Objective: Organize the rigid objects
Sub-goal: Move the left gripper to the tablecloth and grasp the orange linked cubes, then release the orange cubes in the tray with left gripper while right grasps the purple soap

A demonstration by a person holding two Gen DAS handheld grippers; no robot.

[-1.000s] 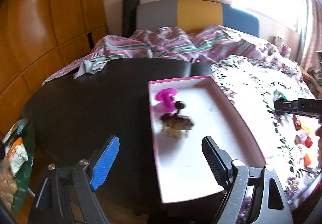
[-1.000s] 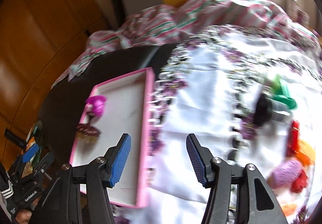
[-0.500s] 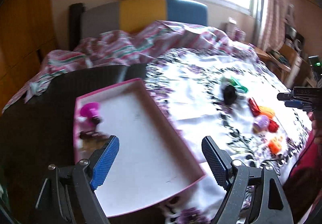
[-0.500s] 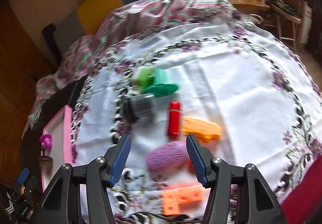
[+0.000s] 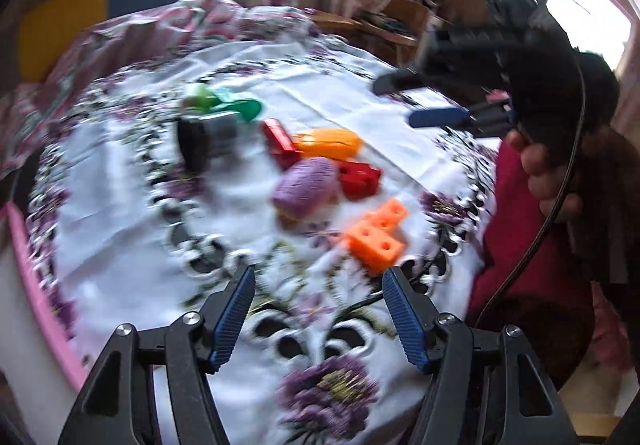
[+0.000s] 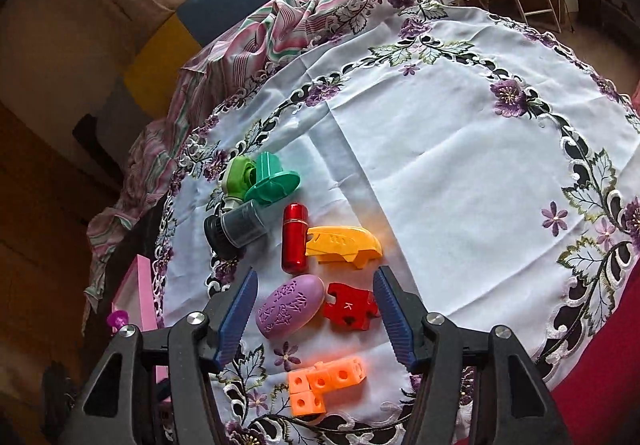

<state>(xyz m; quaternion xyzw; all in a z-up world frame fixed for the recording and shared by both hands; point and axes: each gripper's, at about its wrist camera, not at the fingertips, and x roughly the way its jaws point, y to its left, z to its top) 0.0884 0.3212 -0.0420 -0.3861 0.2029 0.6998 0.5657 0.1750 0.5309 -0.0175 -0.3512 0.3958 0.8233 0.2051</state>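
Right wrist view: right gripper (image 6: 316, 319), jaws apart, empty, poised nearest purple oval (image 6: 290, 304) and red puzzle piece (image 6: 350, 307), framed between fingertips.

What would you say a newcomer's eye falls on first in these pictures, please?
Probably the cluster of bright plastic toys on the embroidered white tablecloth: a purple egg-shaped piece beside a red puzzle piece, both framed between the open right gripper. Nearer the camera lies an orange block piece; beyond them, a red cylinder and a yellow shape.
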